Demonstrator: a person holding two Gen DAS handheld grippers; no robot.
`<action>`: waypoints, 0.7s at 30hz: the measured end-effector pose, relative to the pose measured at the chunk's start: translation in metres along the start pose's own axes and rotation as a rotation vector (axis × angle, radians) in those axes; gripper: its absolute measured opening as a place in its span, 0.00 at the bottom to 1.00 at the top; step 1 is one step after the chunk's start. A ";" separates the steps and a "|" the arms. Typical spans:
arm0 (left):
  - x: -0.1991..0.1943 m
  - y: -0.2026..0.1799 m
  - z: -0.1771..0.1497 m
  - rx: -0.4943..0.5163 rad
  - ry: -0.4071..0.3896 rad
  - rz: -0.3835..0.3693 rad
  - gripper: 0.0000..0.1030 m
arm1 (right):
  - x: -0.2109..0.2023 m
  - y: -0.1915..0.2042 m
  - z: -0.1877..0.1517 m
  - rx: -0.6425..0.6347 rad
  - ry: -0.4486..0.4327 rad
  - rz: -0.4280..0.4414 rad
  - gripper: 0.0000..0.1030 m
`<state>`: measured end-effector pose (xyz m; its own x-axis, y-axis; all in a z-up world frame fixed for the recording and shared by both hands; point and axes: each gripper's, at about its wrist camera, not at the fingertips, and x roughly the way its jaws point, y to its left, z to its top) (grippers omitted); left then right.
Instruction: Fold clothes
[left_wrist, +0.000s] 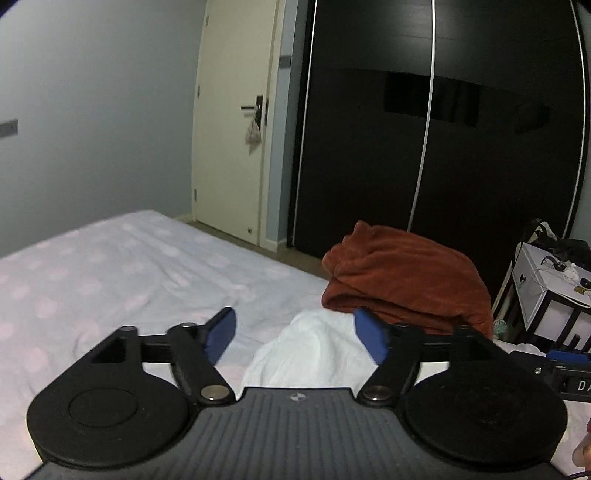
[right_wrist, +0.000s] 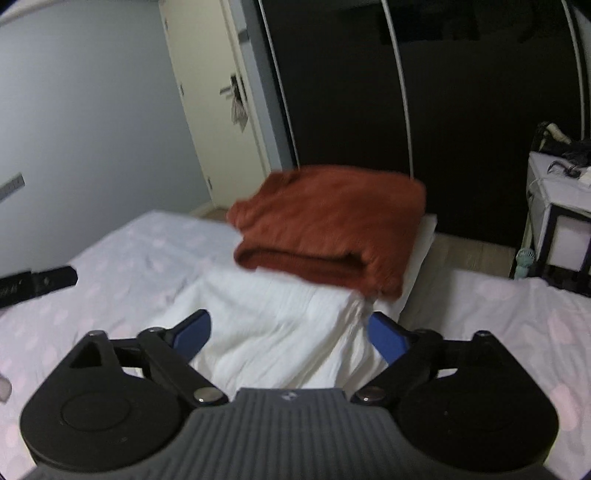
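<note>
On the bed (right_wrist: 122, 251), pale sheet with faint pink dots, a white garment (right_wrist: 273, 325) lies roughly folded, wrinkled, directly ahead of both grippers. Rust-brown folded garment (right_wrist: 332, 221) sits on the far end of the white one, overlapping its far edge, near the bed's far edge by the dark wardrobe (right_wrist: 461, 110). Whether the brown piece rests wholly on white cloth or partly on the sheet, can't tell.

Left gripper (left_wrist: 295, 332): fingers spread wide, nothing between the blue pads, white cloth visible below and beyond the gap, not touched. Right gripper (right_wrist: 291, 332): fingers also spread wide, hovering over the near part of the white garment, no pinch. Right view is motion-blurred. Left gripper's body shows at the left edge of the right view, well apart from the pile.

Step, as judged: white garment looks released, both grippers clear of the cloth; a fold appears finished or between folds. Next move likely needs either another fold of the white piece, pinching two near corners or edges evenly, or reaching for the next item. Wrinkled layers mean a pinch could catch only the top layer. Side table (right_wrist: 554, 206) at right is clutter, not involved.
</note>
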<state>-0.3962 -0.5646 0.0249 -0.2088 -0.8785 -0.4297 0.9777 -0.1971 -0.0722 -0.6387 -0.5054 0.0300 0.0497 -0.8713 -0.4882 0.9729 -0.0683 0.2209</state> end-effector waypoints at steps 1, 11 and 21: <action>-0.007 -0.005 0.001 -0.004 -0.005 -0.008 0.72 | -0.005 0.000 0.001 -0.006 0.004 0.008 0.92; -0.055 -0.049 -0.033 -0.044 0.067 0.039 0.73 | -0.041 -0.006 -0.025 -0.046 0.041 0.024 0.92; -0.061 -0.059 -0.086 -0.123 0.153 0.083 0.73 | -0.051 -0.008 -0.067 -0.138 0.085 0.069 0.92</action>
<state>-0.4389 -0.4618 -0.0225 -0.1307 -0.8115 -0.5695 0.9887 -0.0639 -0.1358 -0.6344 -0.4280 -0.0031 0.1301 -0.8271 -0.5467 0.9880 0.0621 0.1412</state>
